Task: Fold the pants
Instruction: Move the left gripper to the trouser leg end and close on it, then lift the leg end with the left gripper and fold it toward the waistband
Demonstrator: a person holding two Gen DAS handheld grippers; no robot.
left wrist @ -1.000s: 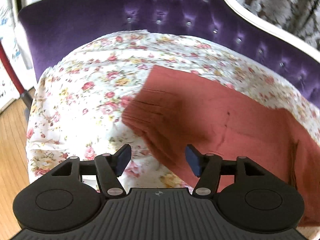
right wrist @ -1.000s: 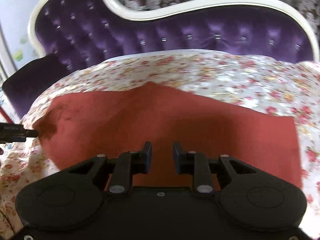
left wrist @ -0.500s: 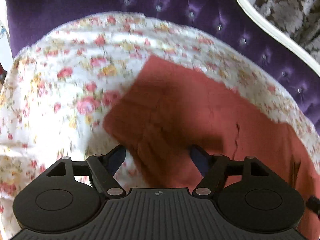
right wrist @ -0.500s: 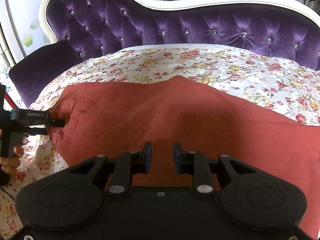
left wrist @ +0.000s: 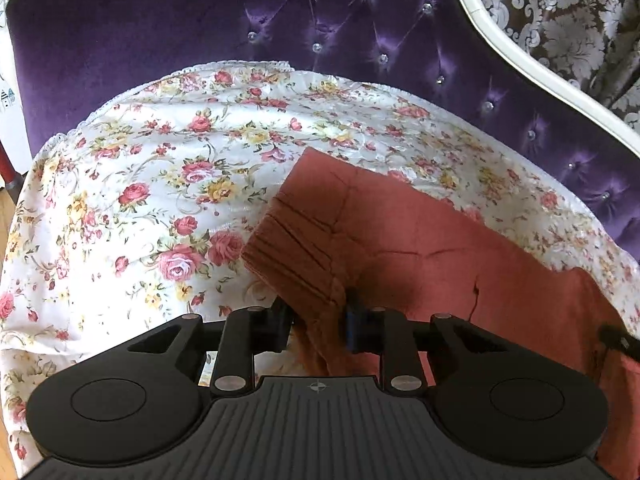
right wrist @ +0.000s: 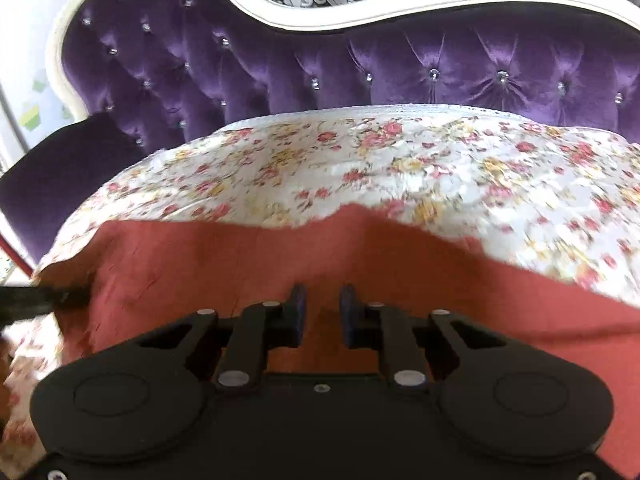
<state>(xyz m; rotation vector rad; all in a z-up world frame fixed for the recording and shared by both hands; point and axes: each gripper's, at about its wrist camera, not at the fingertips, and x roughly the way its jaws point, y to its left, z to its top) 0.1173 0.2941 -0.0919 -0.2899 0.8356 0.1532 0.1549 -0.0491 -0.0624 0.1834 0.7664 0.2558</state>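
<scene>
Rust pants (left wrist: 420, 248) pinched — left gripper (left wrist: 318, 322)

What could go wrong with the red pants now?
1. The left tool pinches only the ribbed waistband corner of the pants, so the cloth might slip out when lifted.
2. The right tool has been closing, but its jaws show a gap above the fabric; one-sided lifting could fold the pants crooked.
3. Pulling might drag and wrinkle the floral cover underneath.

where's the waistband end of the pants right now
In the left wrist view, the waistband sits just ahead of the left tongs, which pinch its near corner, on the floral sheet.
</scene>
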